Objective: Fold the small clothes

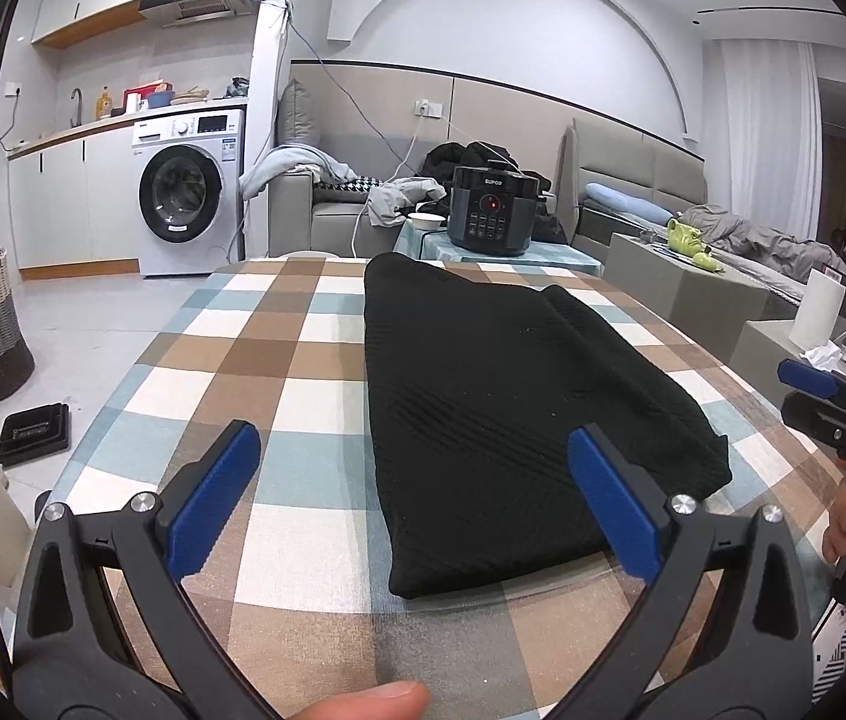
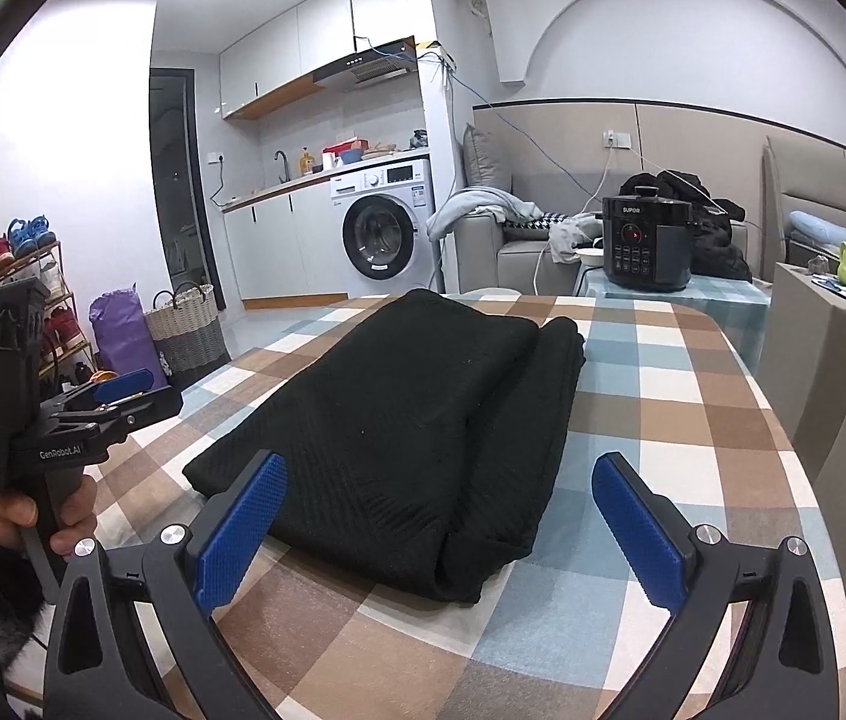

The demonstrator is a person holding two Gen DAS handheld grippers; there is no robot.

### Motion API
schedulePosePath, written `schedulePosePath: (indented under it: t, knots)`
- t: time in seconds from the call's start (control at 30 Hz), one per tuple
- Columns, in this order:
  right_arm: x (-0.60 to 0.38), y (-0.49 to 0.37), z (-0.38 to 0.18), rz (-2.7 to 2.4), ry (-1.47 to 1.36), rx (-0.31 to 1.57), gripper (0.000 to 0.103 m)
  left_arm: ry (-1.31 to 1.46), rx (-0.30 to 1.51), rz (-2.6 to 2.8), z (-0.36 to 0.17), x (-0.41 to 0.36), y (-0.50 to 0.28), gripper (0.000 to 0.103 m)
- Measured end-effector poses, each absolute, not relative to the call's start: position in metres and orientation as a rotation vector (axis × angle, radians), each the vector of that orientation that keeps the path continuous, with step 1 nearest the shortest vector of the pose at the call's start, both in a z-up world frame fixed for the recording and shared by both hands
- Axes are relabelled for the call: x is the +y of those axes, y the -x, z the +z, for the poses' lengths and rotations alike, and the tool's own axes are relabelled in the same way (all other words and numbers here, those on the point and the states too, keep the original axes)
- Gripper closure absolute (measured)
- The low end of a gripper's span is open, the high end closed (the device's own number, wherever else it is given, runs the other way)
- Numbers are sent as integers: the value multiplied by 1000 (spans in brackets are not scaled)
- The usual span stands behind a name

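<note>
**Folded cloth lies lengthwise ahead of both claws**

Checked desk carries the black garment, folded, long axis running away from both claws. Left claw and right claw stand wide and empty, each just short of its near edge.

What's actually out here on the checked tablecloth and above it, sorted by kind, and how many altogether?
Black folded garment: 1
Handheld grippers with blue fingers: 2, the left gripper and the right gripper, both open and holding nothing
Total: 3
</note>
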State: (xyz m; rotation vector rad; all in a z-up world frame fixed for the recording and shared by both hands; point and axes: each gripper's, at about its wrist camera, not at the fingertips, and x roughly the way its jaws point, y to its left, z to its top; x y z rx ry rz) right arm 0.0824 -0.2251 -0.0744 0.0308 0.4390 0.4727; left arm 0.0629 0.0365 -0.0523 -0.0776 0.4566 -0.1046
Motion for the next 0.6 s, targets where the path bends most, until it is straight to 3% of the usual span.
schedulePosePath:
  t: [0.6]
  knots:
    - [-234, -76, -75, 473, -68, 397, 0, 85, 450, -102, -55, 38, -62, 1]
